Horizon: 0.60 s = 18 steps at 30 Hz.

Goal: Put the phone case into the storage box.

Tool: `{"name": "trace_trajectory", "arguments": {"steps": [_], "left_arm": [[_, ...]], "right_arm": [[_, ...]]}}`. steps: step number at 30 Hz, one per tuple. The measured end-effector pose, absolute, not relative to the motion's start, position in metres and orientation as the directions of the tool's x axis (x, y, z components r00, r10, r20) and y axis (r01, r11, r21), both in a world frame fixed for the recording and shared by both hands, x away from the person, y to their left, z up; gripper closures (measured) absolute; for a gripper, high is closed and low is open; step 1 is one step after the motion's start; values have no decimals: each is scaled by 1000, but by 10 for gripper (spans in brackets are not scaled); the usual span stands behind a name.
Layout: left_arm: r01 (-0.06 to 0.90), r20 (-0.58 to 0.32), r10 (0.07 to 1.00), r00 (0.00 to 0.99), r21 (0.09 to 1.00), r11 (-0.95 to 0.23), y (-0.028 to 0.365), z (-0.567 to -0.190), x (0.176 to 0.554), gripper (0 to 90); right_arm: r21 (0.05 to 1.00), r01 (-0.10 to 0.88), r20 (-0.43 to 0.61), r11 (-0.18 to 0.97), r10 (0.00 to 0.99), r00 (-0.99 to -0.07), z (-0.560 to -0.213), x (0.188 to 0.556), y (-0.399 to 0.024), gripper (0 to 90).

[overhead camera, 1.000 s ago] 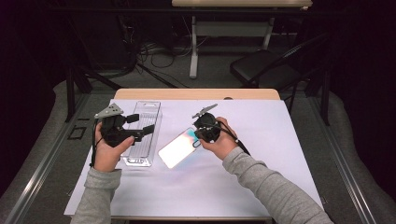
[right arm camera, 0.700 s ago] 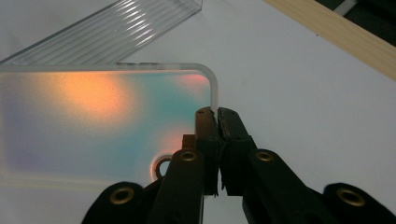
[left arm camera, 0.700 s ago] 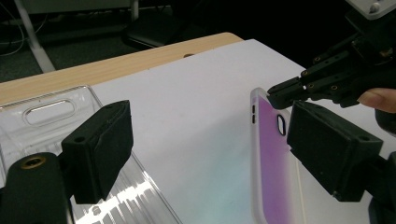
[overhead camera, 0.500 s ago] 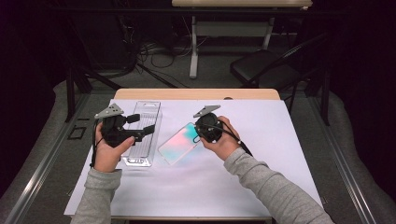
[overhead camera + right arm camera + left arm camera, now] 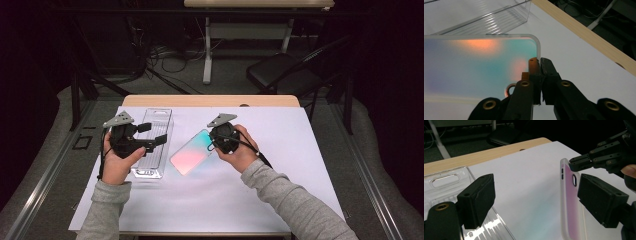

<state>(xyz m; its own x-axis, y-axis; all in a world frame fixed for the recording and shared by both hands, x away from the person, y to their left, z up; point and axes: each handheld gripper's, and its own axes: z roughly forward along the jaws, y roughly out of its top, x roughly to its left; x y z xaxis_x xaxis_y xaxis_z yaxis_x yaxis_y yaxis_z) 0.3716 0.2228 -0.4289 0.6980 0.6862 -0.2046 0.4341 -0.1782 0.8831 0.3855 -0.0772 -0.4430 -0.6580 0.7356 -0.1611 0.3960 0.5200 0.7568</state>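
The right gripper (image 5: 216,142) has its fingers (image 5: 534,72) pinched together on the edge of a phone case (image 5: 191,153), a frosted shell with a pink-to-teal sheen. In the left gripper view the case stands on its long edge, lifted at that end, with the right gripper's fingers clamped near its top corner by the camera cut-out; in the high view it slants across the middle of the white sheet (image 5: 300,150) that covers the counter (image 5: 210,100)

The left gripper (image 5: 150,144) hovers over a clear plastic tray (image 5: 159,117) lying just left of the case. Its fingers (image 5: 477,200) stand wide apart with nothing between them, one above the tray's ribbed floor, the other just beside the case's face without touching it, so it crowds that side of the case

The tray lies lengthwise along the sheet's left part, close to the case but apart from it. Beyond the counter's far wooden edge are a dark folding chair (image 5: 280,75), loose cables (image 5: 150,55) on the floor and the leg of another table (image 5: 207,50)
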Motion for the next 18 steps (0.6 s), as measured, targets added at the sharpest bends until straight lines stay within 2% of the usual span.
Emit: {"name": "trace_trajectory", "arguments": {"steps": [18], "left_arm": [[437,-207,676,707,879,-188,217,-429,370,148]], "right_arm": [[772,322,-238,548,719,-653,-435,378,-80,877]]}}
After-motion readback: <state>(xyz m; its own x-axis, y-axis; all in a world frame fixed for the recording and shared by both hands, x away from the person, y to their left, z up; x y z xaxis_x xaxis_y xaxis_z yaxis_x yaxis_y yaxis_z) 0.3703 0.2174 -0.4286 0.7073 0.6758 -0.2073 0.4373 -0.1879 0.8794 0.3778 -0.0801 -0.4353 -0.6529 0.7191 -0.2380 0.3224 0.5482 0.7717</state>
